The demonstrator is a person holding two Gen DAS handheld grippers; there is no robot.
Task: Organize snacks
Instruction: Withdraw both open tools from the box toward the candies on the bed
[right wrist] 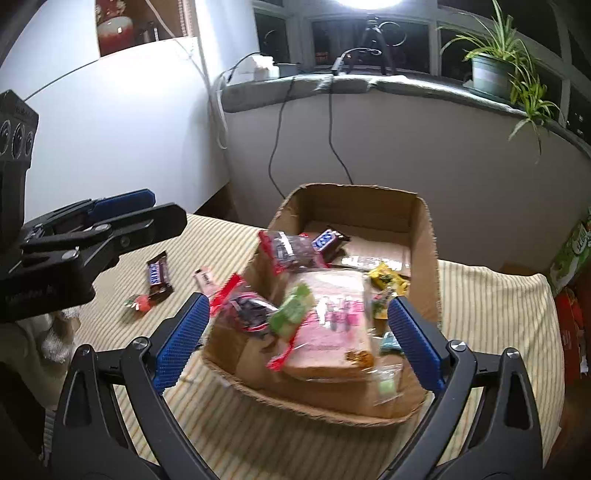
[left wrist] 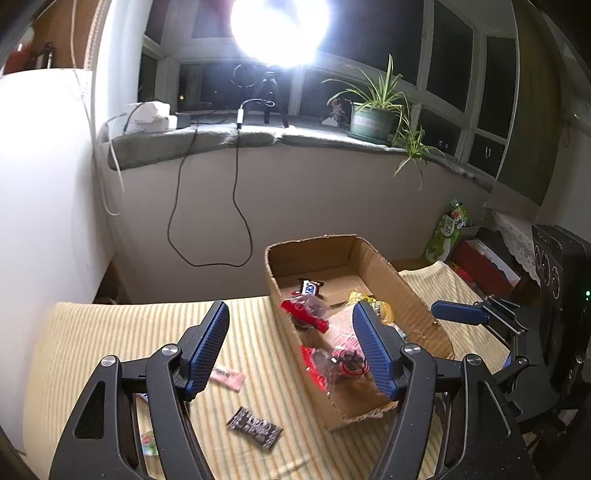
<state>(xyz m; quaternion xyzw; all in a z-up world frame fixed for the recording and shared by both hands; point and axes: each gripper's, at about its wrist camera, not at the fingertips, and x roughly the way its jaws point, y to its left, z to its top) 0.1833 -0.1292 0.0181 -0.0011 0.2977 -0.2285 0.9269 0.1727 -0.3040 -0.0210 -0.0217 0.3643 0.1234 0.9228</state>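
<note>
Cardboard forms the open box (right wrist: 424, 236) on the striped yellow cloth (right wrist: 491, 306), and it already holds snacks: a pink-wrapped bread pack (right wrist: 328, 332), red-edged clear bags (left wrist: 308, 312) and a Snickers bar (right wrist: 327, 240) at the far end. Left of the box, another Snickers bar (right wrist: 159, 275), a pink wrapper (left wrist: 227, 376) and a small candy (right wrist: 140, 303) lie loose on the cloth. The right gripper (right wrist: 295, 339) hangs over the box's near end with jaws spread wide and empty, while the left gripper (left wrist: 291, 349) straddles the box's left wall, jaws partly apart, gripping nothing.

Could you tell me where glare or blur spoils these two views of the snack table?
Left wrist view: the lamp at the window blows out to white, and the wrapped snacks in the cardboard box look smeared. Right wrist view: only the lamp's lower edge shows at the top; the green packet is motion-blurred, and fisheye bends the windowsill.
</note>
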